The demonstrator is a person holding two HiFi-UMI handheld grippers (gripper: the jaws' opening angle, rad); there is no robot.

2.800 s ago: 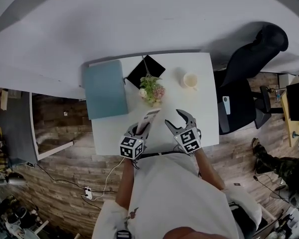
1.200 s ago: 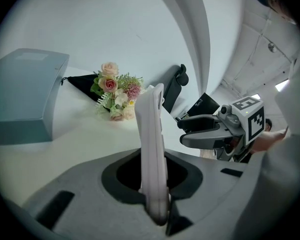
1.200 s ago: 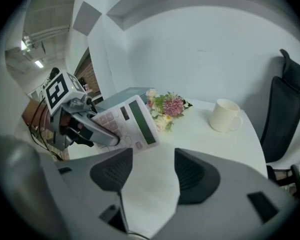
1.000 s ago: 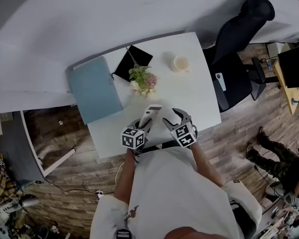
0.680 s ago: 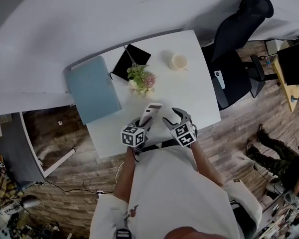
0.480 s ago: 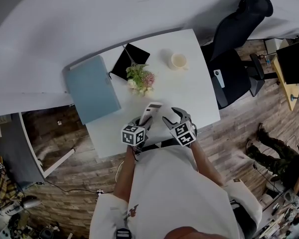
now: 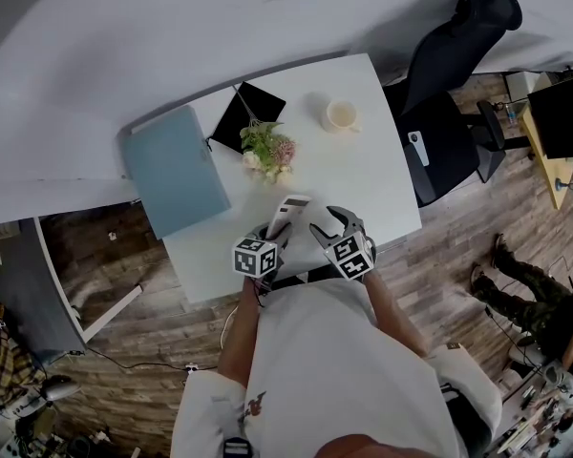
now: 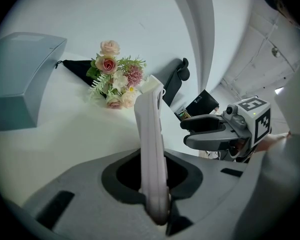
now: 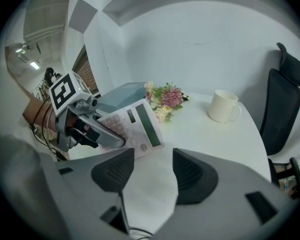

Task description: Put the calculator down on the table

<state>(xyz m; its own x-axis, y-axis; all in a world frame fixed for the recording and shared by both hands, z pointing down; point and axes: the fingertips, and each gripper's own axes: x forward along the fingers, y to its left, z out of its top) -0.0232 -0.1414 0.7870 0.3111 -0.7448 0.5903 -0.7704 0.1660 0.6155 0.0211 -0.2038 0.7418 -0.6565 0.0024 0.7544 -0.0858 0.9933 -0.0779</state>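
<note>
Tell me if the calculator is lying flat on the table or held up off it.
Held up: the left claw is shut on the calculator at one end, and it stands tilted over the table.

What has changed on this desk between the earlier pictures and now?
The right gripper has just been closing its jaws: they stood wide apart earlier and now leave a narrower gap, with nothing between them. Unchanged: the left gripper stays shut on the calculator, held over the table; the mug and flowers have not moved.

The left gripper's (image 8: pixel 153 179) fingers pinch the upright calculator (image 8: pixel 149 129), flowers (image 8: pixel 115 79) behind.
</note>
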